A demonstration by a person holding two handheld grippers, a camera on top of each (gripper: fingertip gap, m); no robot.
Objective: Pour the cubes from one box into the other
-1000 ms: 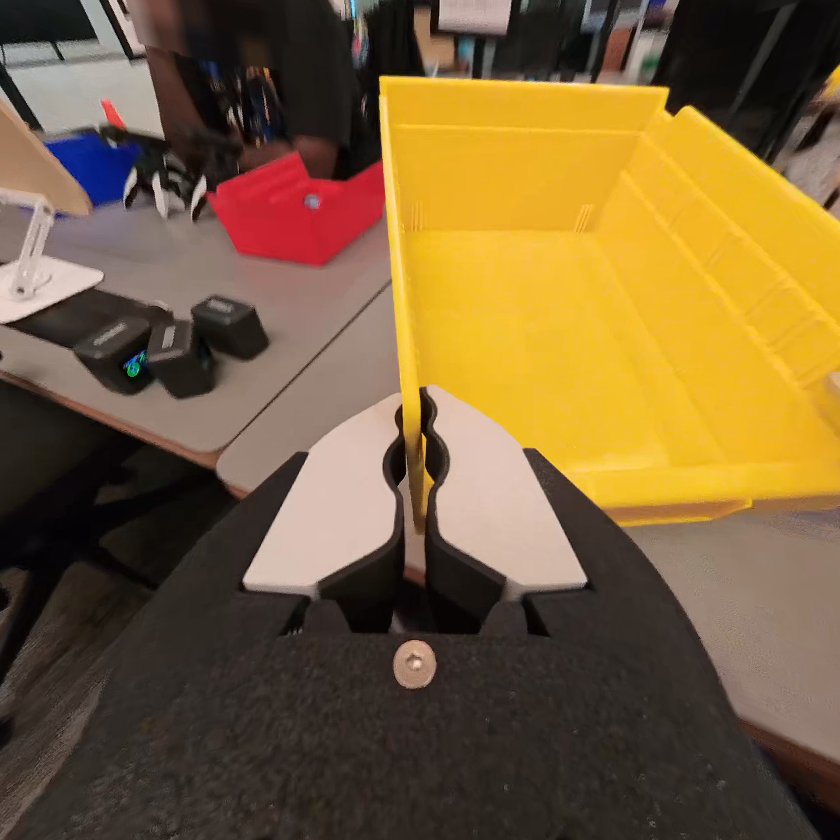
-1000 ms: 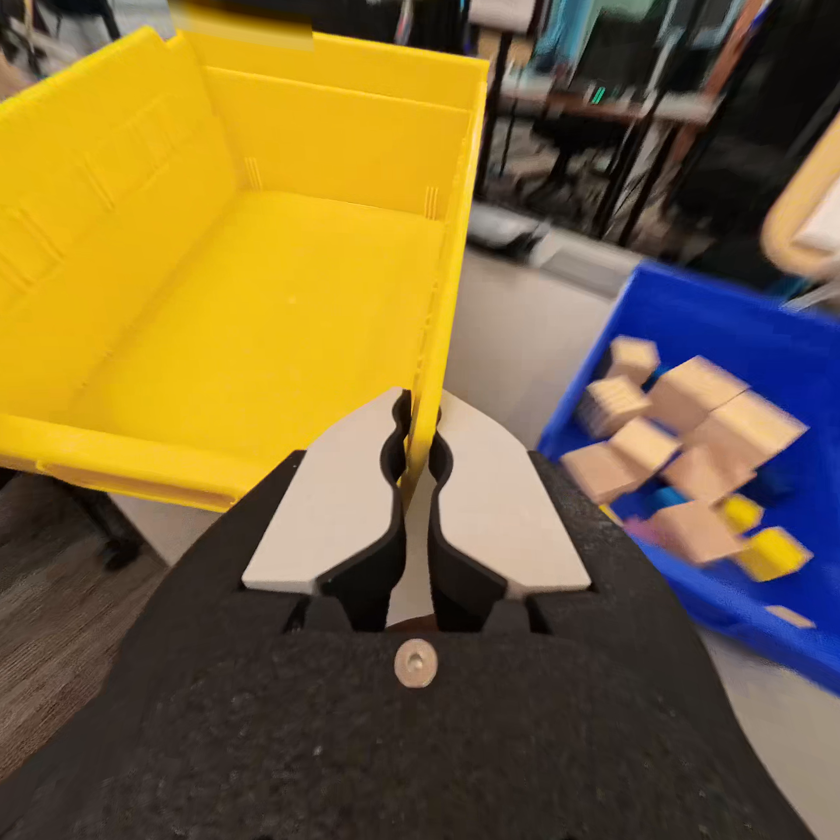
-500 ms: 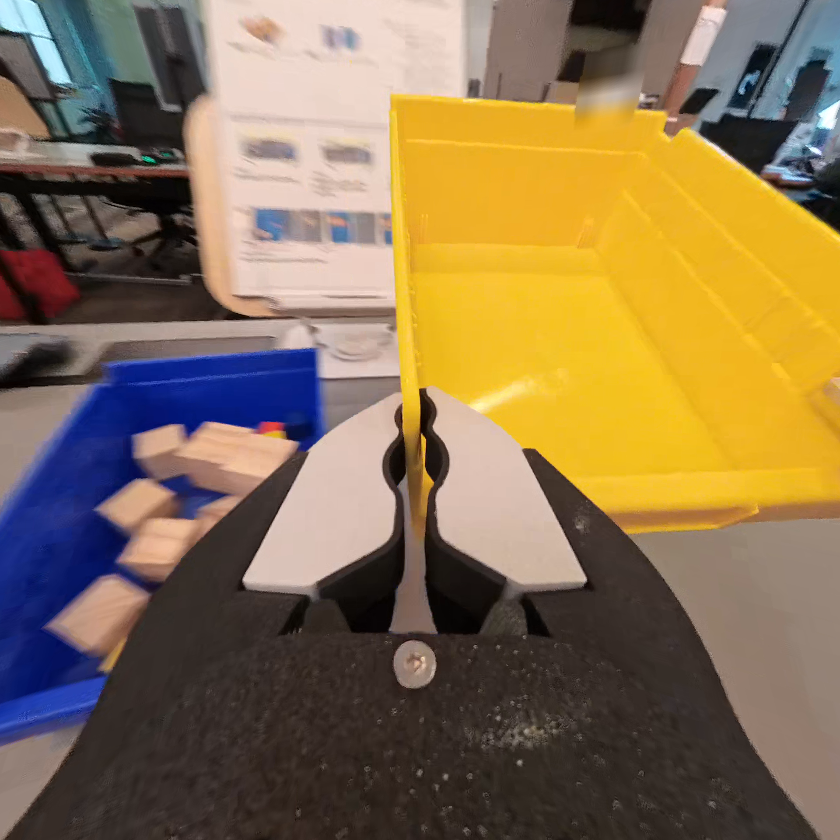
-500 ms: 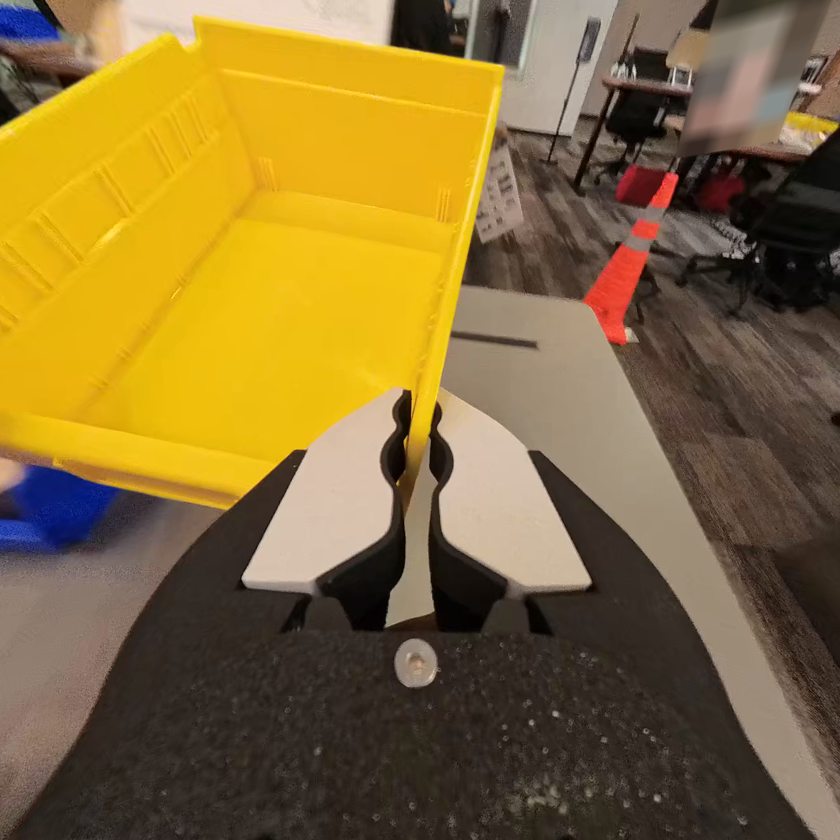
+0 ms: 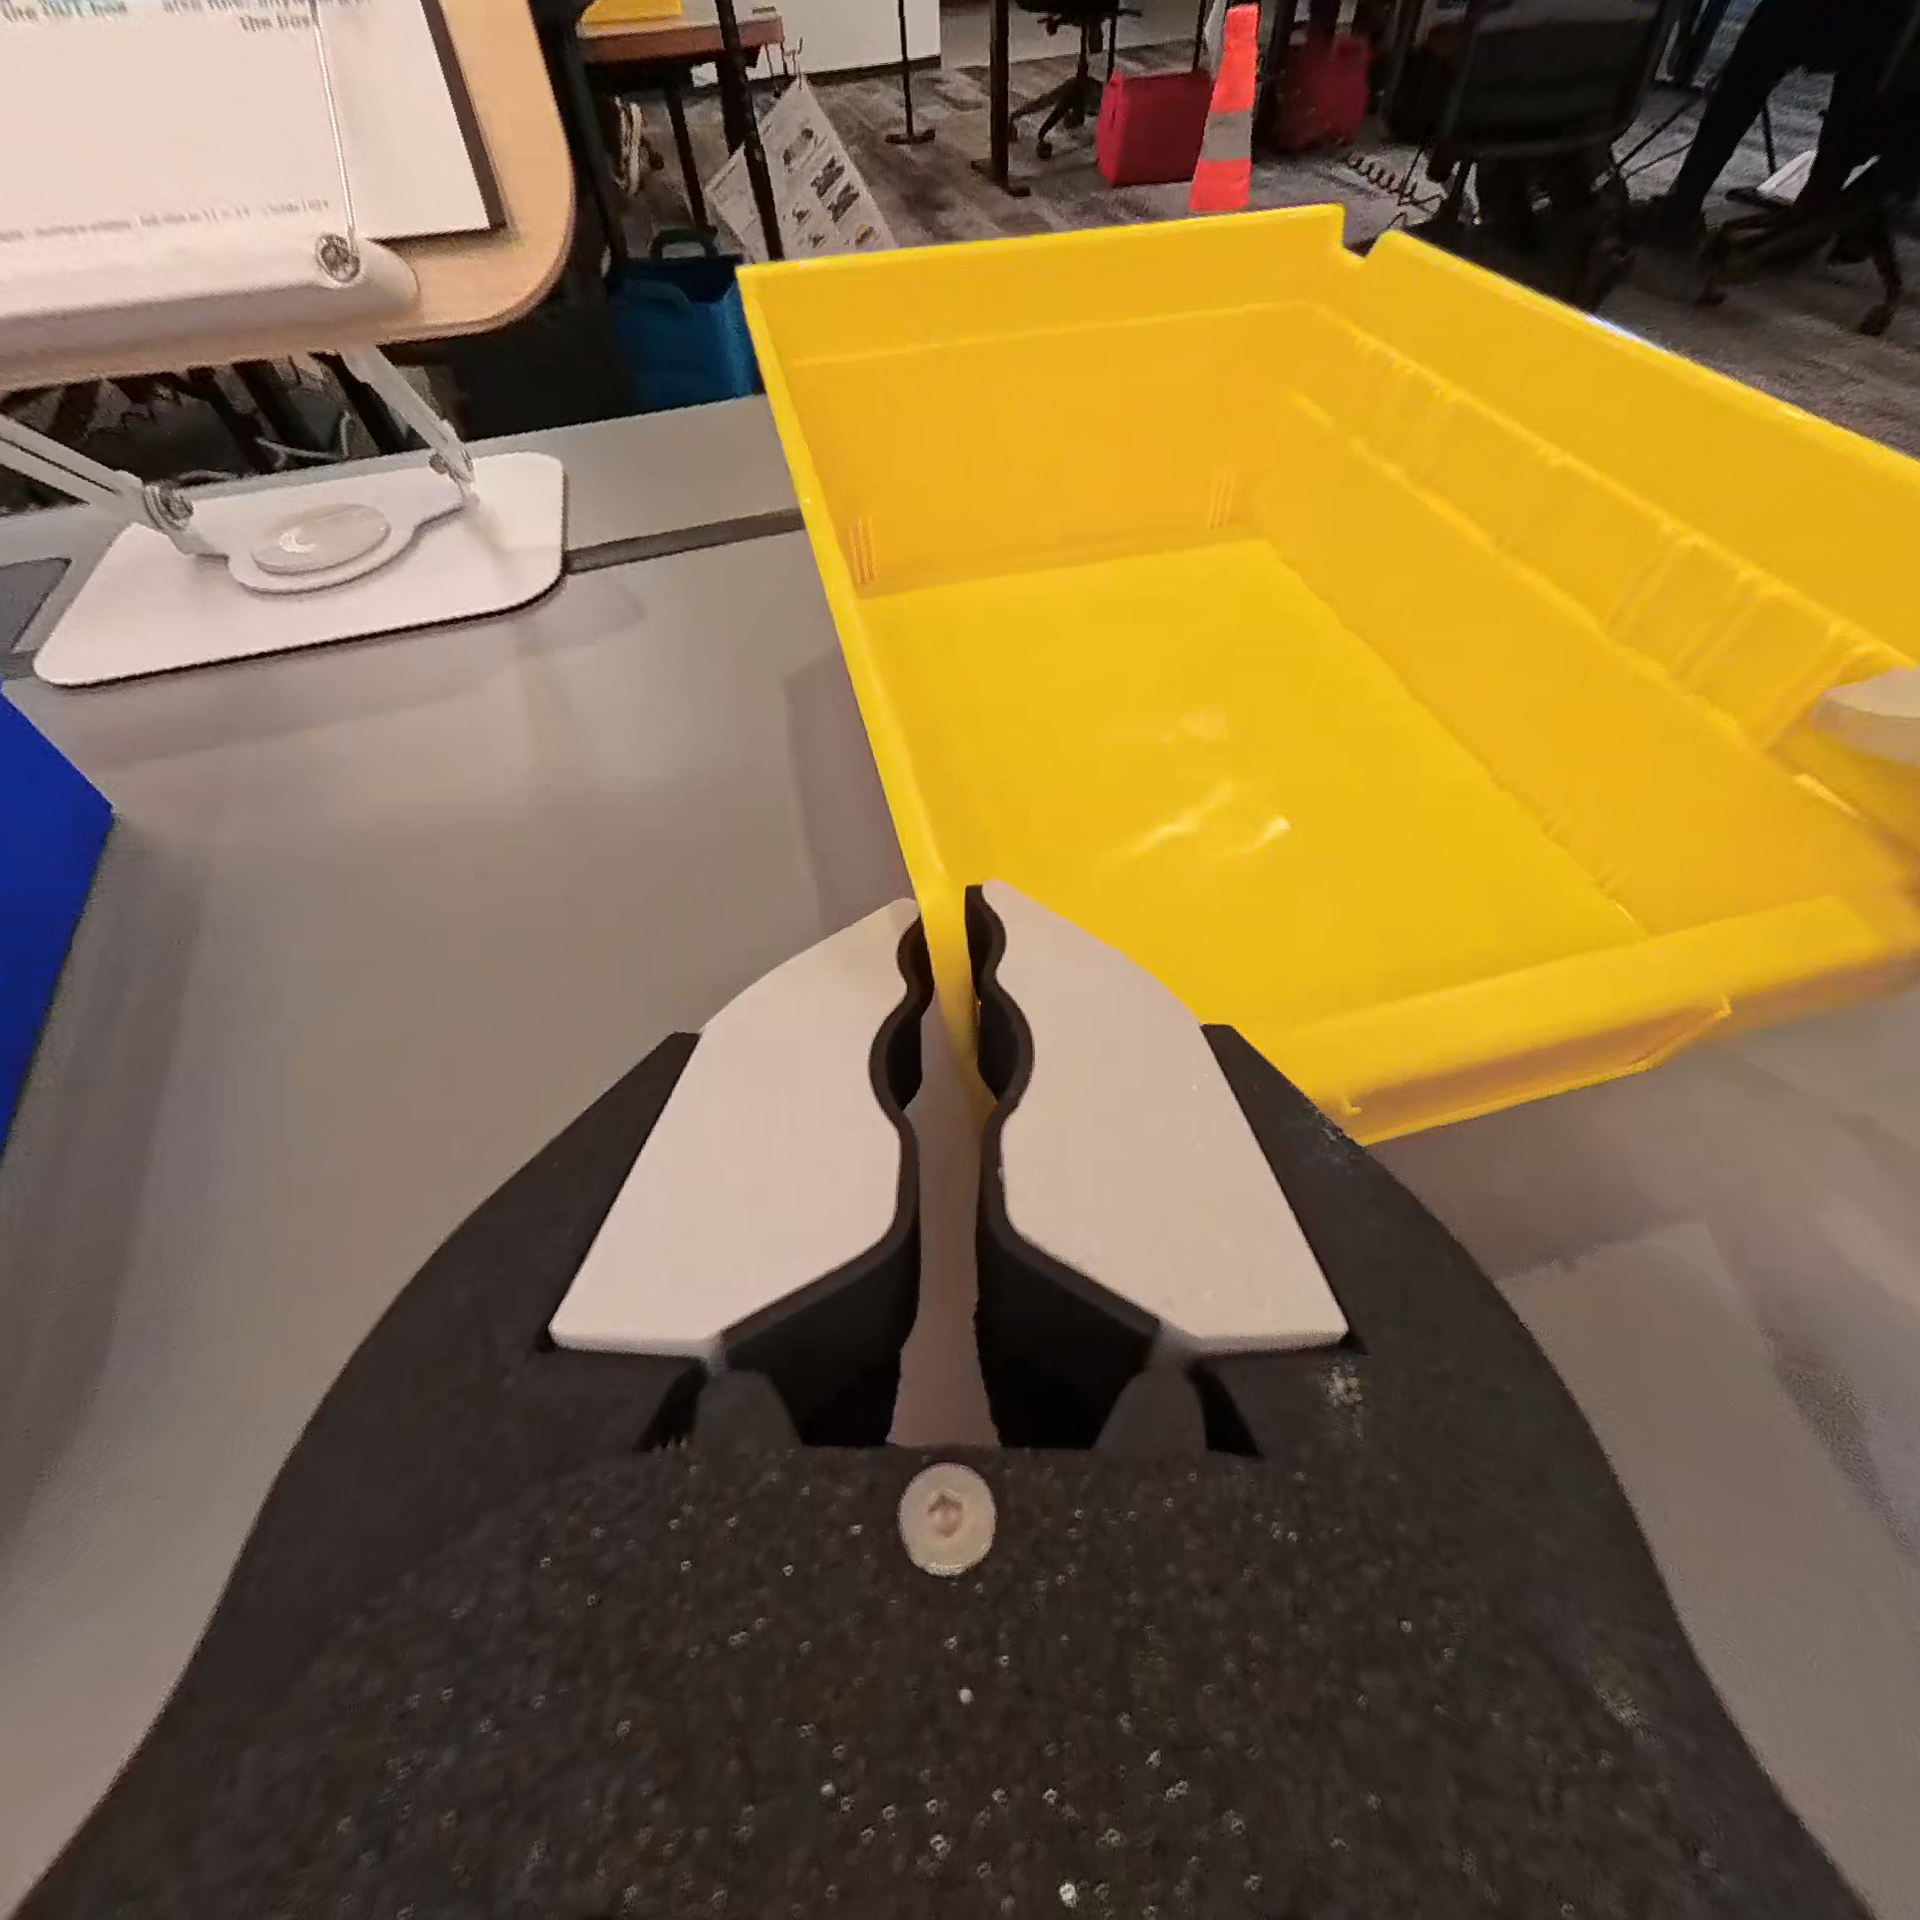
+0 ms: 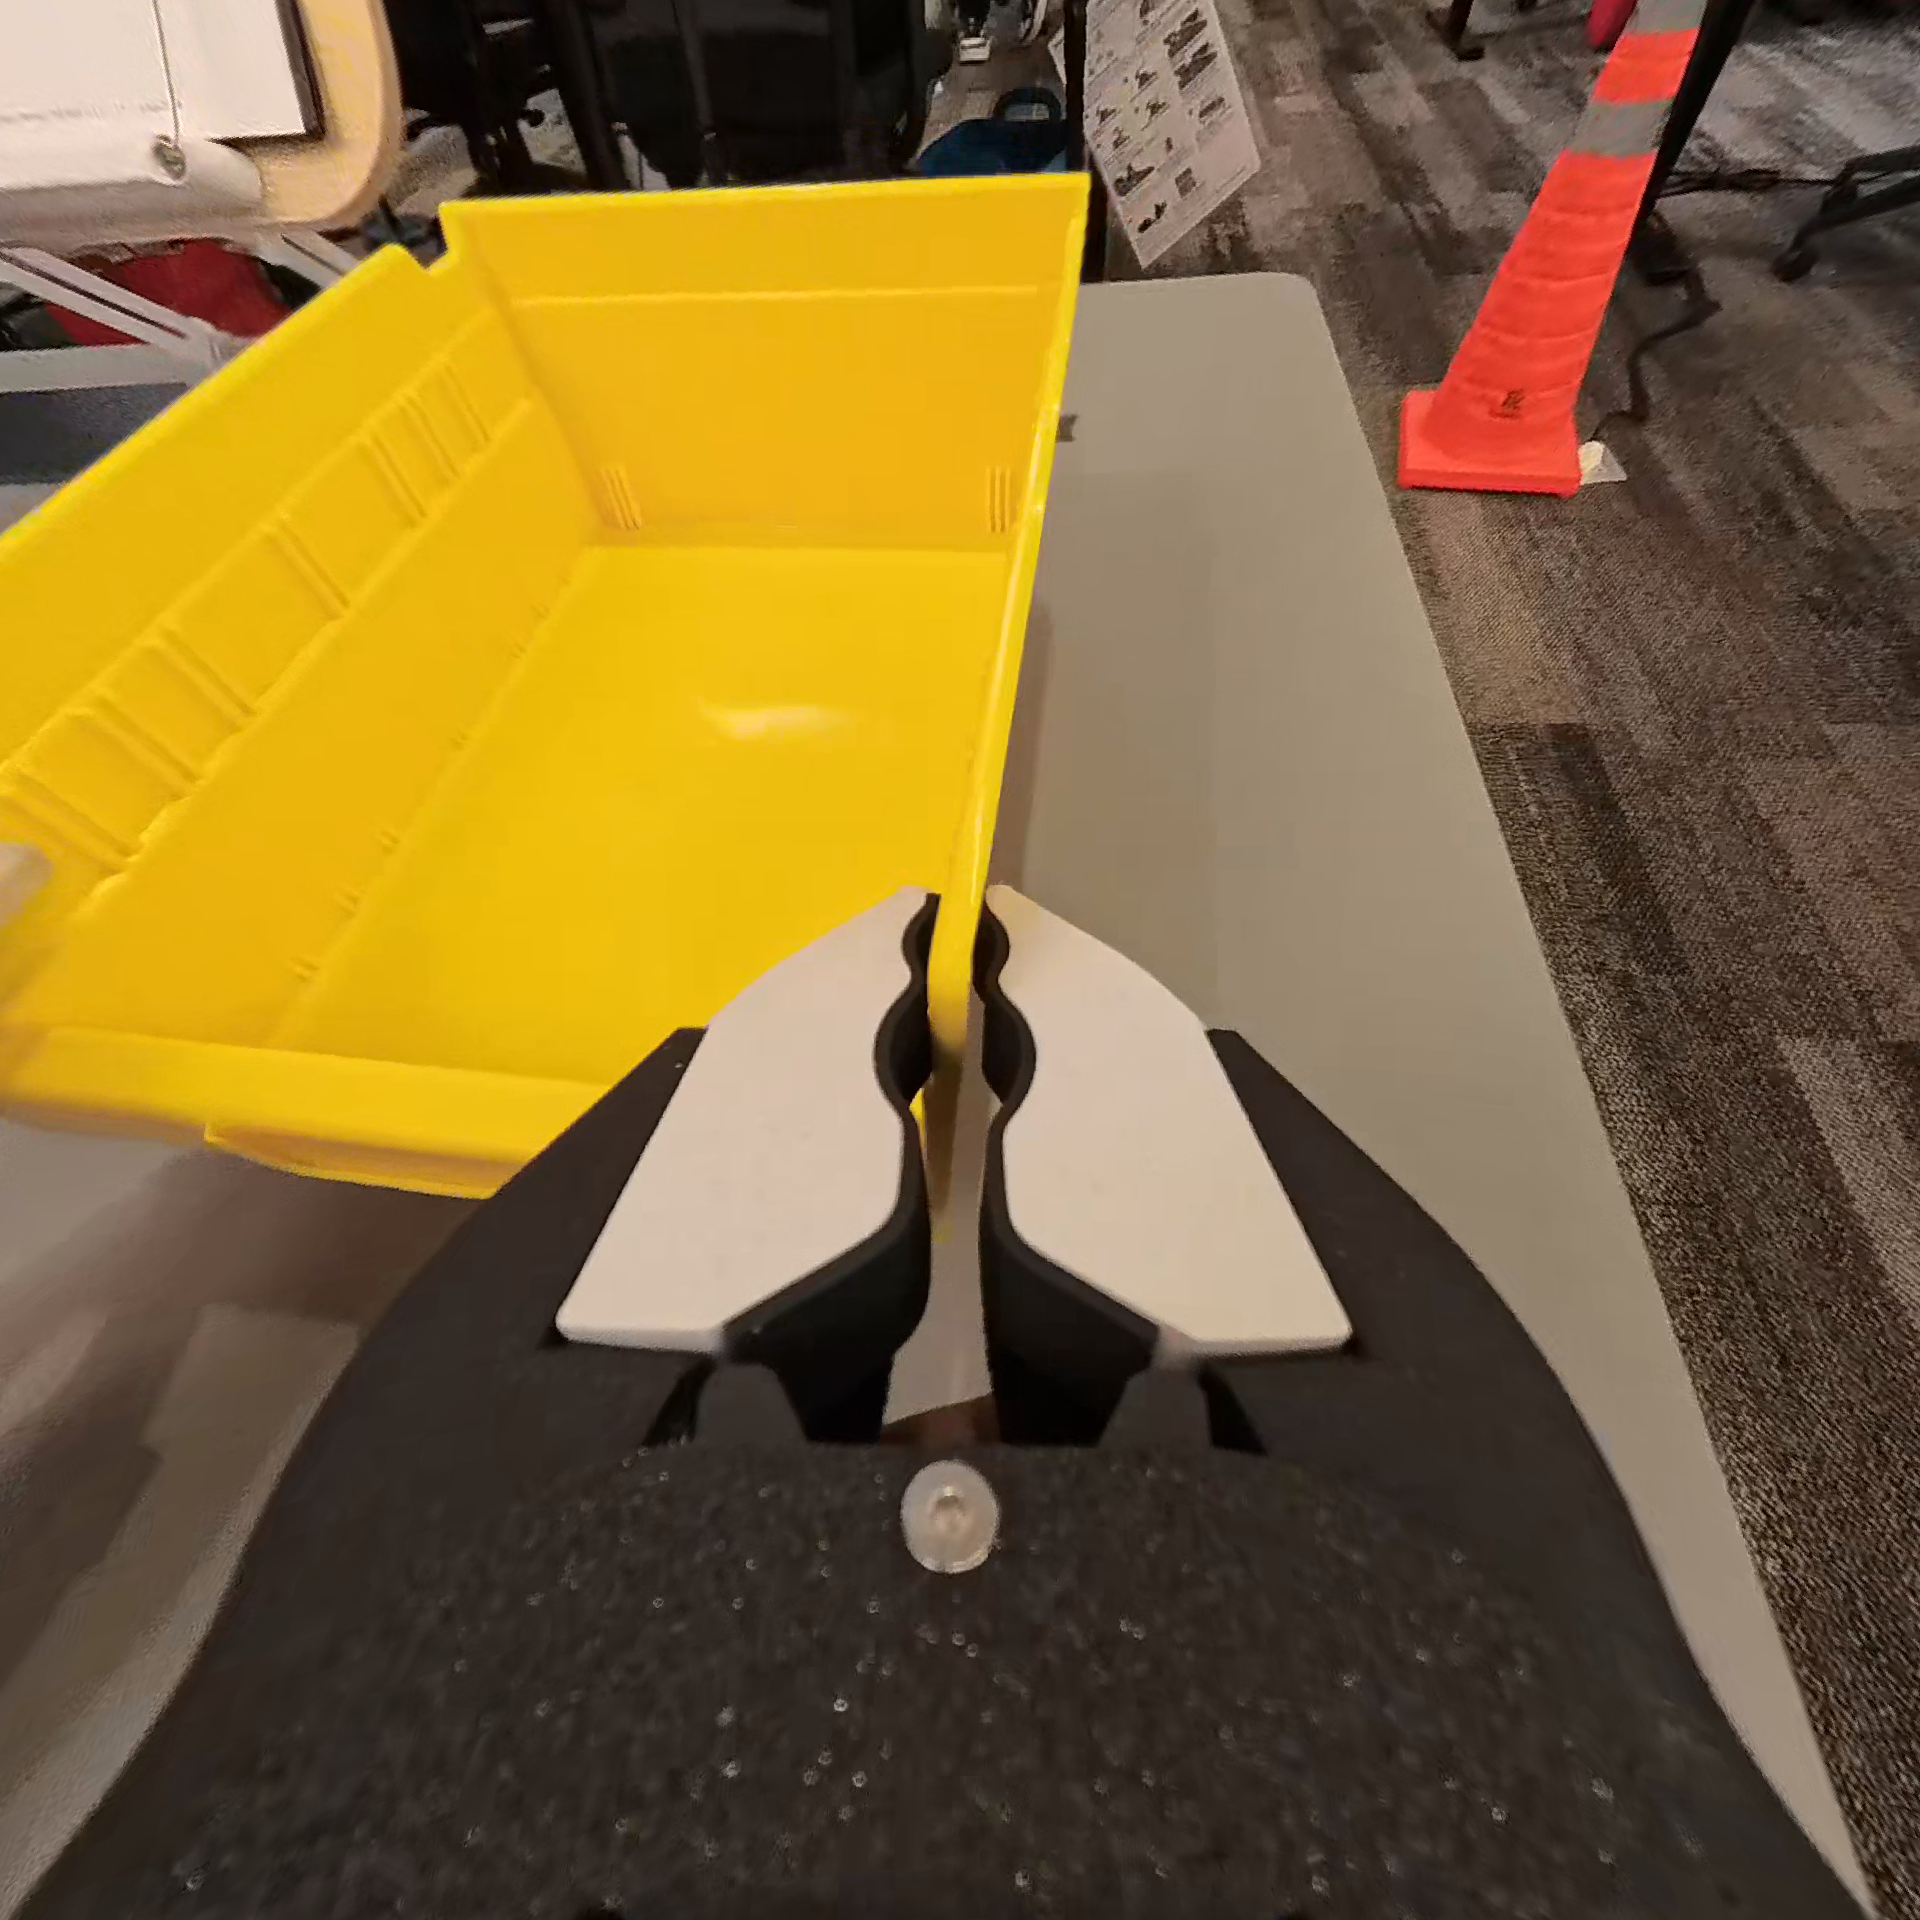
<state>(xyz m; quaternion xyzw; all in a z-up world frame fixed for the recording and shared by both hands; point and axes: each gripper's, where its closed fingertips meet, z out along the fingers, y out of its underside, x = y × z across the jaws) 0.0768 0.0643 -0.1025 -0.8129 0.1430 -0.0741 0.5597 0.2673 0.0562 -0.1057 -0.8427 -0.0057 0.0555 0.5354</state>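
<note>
An empty yellow box (image 5: 1247, 727) is held between both grippers over the grey table (image 5: 416, 883). My left gripper (image 5: 943, 914) is shut on the box's left side wall. My right gripper (image 6: 961, 920) is shut on the right side wall of the same yellow box (image 6: 675, 748). The other gripper's fingertip shows at the far edge of each view, on the right in the left wrist view (image 5: 1870, 717) and on the left in the right wrist view (image 6: 16, 873). A corner of the blue box (image 5: 42, 883) shows at the left edge. No cubes are in view.
A white stand base (image 5: 312, 561) sits on the table at the back left, under a board with papers (image 5: 208, 156). The table's right edge (image 6: 1475, 831) drops to carpet, where an orange traffic cone (image 6: 1538, 291) stands. Chairs and desks stand behind.
Both grippers, still shut on the yellow box, have swung it round and brought it level over the table. The blue box with cubes has passed out of view, leaving only its corner at left.
</note>
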